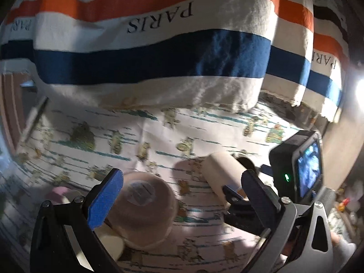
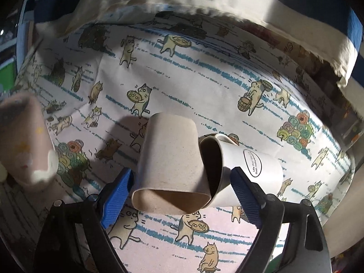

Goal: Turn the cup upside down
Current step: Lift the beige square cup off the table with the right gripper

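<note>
Turning the white cup (image 2: 248,173) fully over suits the right gripper (image 2: 179,182), whose jaws span cup and cardboard tube (image 2: 168,159); grip unclear. The left gripper (image 1: 182,195) hangs open, empty, over the pink cup (image 1: 145,209) on the cloth (image 2: 204,86).

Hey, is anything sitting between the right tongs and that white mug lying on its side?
Yes. A squashed cardboard tube lies between the open right tongs, right against the mouth of the white mug. The mug lies tipped on the cat-print cloth, beside the right-hand finger.

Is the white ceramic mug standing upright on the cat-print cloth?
No, the white ceramic mug lies tilted, its dark opening facing sideways.
</note>
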